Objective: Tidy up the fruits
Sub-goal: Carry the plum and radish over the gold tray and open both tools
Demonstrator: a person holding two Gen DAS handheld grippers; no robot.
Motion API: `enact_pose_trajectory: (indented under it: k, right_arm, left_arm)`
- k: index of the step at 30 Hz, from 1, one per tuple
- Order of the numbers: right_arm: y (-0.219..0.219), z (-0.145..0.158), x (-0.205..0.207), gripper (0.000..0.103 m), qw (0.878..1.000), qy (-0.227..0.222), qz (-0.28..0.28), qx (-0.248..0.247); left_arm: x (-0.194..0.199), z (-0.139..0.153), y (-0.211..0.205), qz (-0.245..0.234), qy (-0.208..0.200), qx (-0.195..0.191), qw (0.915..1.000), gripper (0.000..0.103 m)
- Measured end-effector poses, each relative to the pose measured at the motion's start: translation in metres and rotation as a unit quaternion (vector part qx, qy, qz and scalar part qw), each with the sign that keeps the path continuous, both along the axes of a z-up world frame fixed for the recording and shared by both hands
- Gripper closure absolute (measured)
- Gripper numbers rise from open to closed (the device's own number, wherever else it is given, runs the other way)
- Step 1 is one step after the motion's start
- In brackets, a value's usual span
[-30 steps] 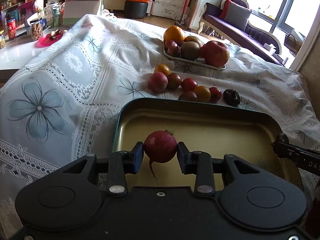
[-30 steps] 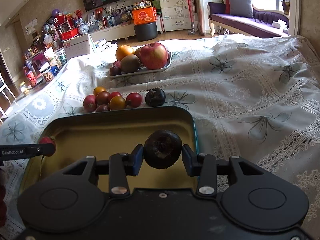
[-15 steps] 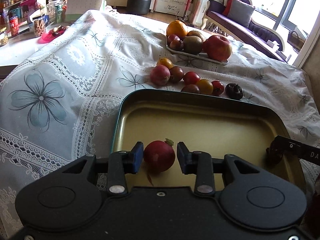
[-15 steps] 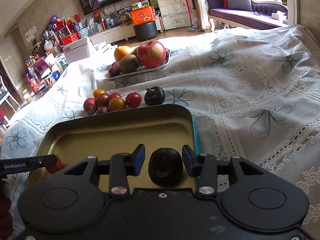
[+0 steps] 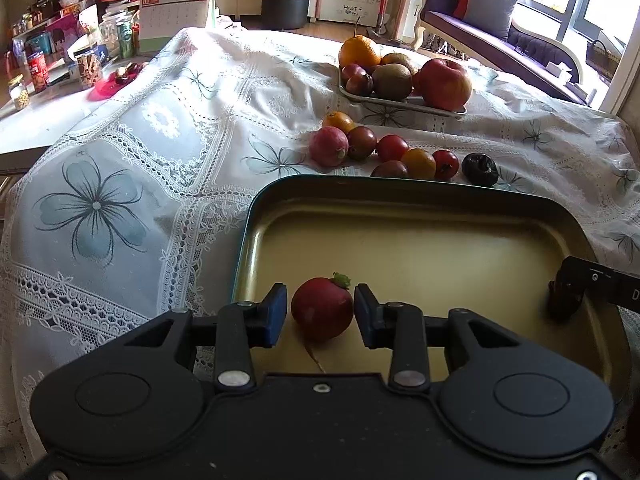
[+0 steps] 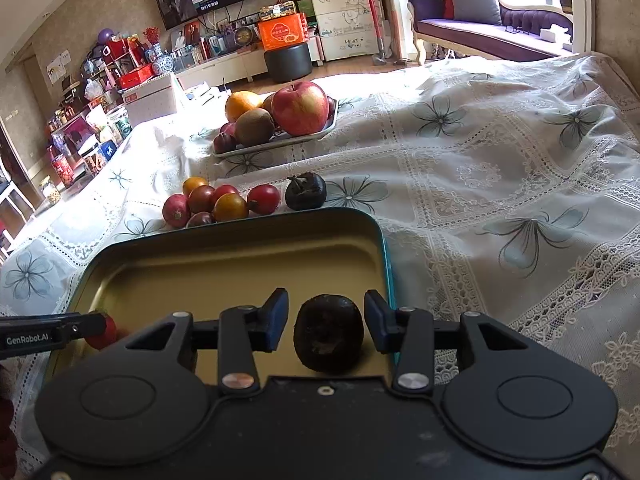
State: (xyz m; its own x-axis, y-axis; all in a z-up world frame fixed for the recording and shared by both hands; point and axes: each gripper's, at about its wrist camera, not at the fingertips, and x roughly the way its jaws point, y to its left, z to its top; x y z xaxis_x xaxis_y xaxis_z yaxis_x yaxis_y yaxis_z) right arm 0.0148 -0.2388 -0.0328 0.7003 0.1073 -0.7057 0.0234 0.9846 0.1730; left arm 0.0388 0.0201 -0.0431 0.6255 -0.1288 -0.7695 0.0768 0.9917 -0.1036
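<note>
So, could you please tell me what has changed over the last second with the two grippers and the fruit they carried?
Both grippers came down into the green tray and let go. The left gripper released the red radish; the right gripper released the dark round fruit. Both now rest on the tray floor between open jaws. The loose fruit pile and the fruit plate stayed put.
</note>
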Motion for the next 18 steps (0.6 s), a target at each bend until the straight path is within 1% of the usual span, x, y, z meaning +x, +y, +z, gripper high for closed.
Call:
enact_pose_trajectory:
  k: [3, 6, 7, 8, 9, 11, 12, 13, 16, 18]
  right_arm:
    - [0.004, 0.003, -0.001, 0.058, 1.0, 0.0, 0.008, -0.012]
    - [0.008, 0.009, -0.005, 0.057, 0.999, -0.014, 0.005, -0.036]
    - [0.009, 0.011, -0.007, 0.054, 0.999, -0.019, 0.0, -0.043]
    - [0.01, 0.013, -0.009, 0.049, 0.999, -0.021, -0.004, -0.044]
    - [0.01, 0.014, -0.01, 0.048, 0.999, -0.02, -0.007, -0.039]
    - [0.009, 0.016, -0.009, 0.048, 1.0, -0.005, -0.002, -0.019]
    - [0.01, 0.017, -0.007, 0.048, 1.0, 0.005, 0.006, -0.01]
    - [0.011, 0.019, -0.007, 0.048, 1.0, 0.015, 0.013, -0.003]
    - [0.018, 0.026, -0.003, 0.049, 0.999, 0.026, 0.022, -0.01]
    - [0.023, 0.032, 0.002, 0.049, 0.999, 0.035, 0.038, -0.012]
  left_arm:
    - [-0.003, 0.003, -0.004, -0.004, -0.002, 0.01, 0.9999, 0.058]
    - [-0.006, 0.008, -0.008, -0.007, -0.006, 0.016, 0.9998, 0.058]
    - [-0.007, 0.009, -0.009, -0.008, -0.006, 0.018, 0.9998, 0.058]
    - [-0.008, 0.011, -0.01, -0.009, -0.006, 0.02, 0.9998, 0.058]
    - [-0.009, 0.013, -0.011, -0.01, -0.006, 0.02, 0.9997, 0.057]
    - [-0.011, 0.016, -0.013, -0.012, -0.005, 0.021, 0.9997, 0.056]
    - [-0.011, 0.018, -0.014, -0.01, -0.003, 0.023, 0.9997, 0.053]
    - [-0.011, 0.02, -0.014, -0.004, -0.001, 0.025, 0.9997, 0.053]
    - [-0.007, 0.023, -0.012, 0.018, 0.013, 0.032, 0.9992, 0.053]
    - [-0.003, 0.025, -0.009, 0.018, 0.018, 0.032, 0.9992, 0.053]
